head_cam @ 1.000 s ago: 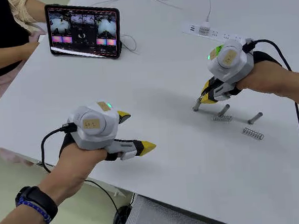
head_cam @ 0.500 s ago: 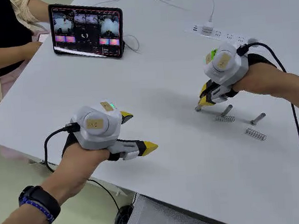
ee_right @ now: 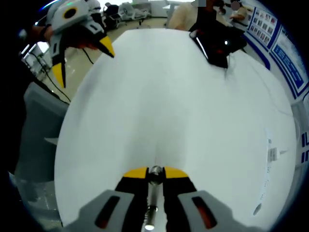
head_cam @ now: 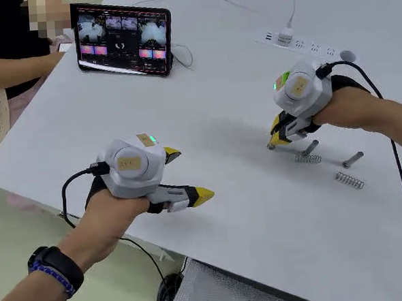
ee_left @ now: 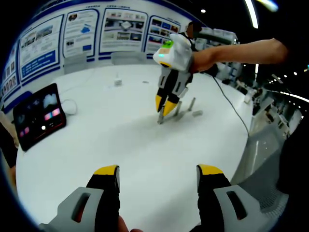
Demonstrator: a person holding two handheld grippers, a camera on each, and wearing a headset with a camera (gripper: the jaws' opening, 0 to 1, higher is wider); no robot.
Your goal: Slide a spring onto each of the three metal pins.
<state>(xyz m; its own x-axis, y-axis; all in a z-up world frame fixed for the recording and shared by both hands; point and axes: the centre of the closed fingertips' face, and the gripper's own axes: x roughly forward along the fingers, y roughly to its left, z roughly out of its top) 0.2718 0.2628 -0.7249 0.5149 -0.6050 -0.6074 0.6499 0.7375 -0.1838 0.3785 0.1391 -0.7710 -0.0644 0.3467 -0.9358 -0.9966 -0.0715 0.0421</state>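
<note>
Steel glints between the yellow tips of the right gripper [head_cam: 277, 139]. Its jaws have come together on the first pin [ee_right: 152, 195], which a second ago lay free on the white table [head_cam: 206, 116] just under them. In the right gripper view the pin runs straight down the middle of the clamped jaws, one end reaching the tips. From the head view I cannot tell whether it has left the tabletop. It sits much as before relative to the other parts, so this reads as a grasp just made, not a carry.

The second pin [head_cam: 311, 147] and third pin [head_cam: 352, 159] lie where they did, just beside that gripper. One spring [head_cam: 309, 159] rests close under the second pin, and another spring [head_cam: 349, 180] lies a little apart from the third. I see two springs, neither on a pin.

The left gripper [head_cam: 187, 174] hovers near the table's front edge, well apart from the parts, jaws spread and empty, as before.

With a pin now secured, I judge the task barely begun. A spring must next be brought to the pin's free end, and the idle left gripper looks placed to fetch it.
</note>
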